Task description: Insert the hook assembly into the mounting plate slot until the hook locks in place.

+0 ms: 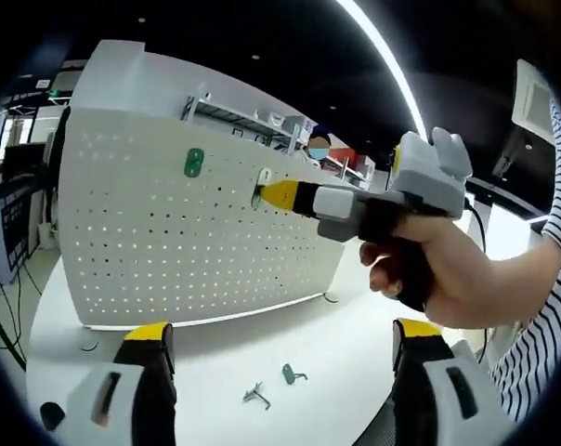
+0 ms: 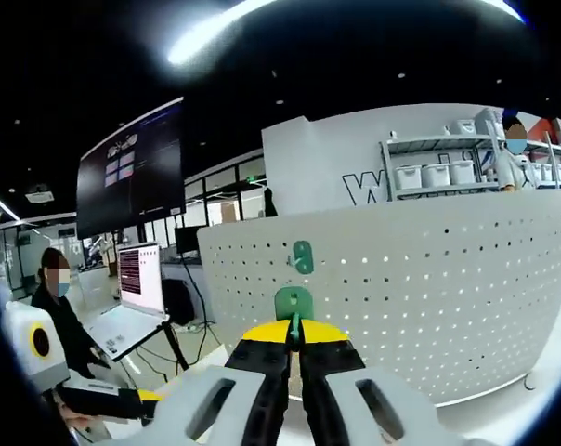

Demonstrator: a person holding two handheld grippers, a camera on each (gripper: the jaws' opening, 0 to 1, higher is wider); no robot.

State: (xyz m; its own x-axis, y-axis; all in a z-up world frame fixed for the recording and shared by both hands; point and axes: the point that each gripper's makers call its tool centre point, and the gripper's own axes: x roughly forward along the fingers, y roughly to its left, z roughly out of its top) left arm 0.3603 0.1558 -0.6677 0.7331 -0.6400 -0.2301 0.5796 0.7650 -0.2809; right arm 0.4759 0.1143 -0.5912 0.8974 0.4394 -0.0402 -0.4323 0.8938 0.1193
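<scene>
My right hand-held gripper (image 2: 294, 351), clamped on a green hook (image 2: 293, 305), presses it to the pegboard (image 2: 429, 288); my left (image 1: 280, 342) waits wide.

A white table (image 1: 215, 348) carries the upright pegboard (image 1: 169, 242) — in front of it lie two loose hooks, one metal (image 1: 255, 396), one green (image 1: 292, 374).

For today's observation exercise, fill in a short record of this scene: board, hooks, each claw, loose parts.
Board: white pegboard, upright on white table
Mounted: green hook plate on the board
Right claw: shut on green hook, at the board
Left claw: open, holding nothing
Loose parts: green hook piece and grey metal hook on the table
</scene>
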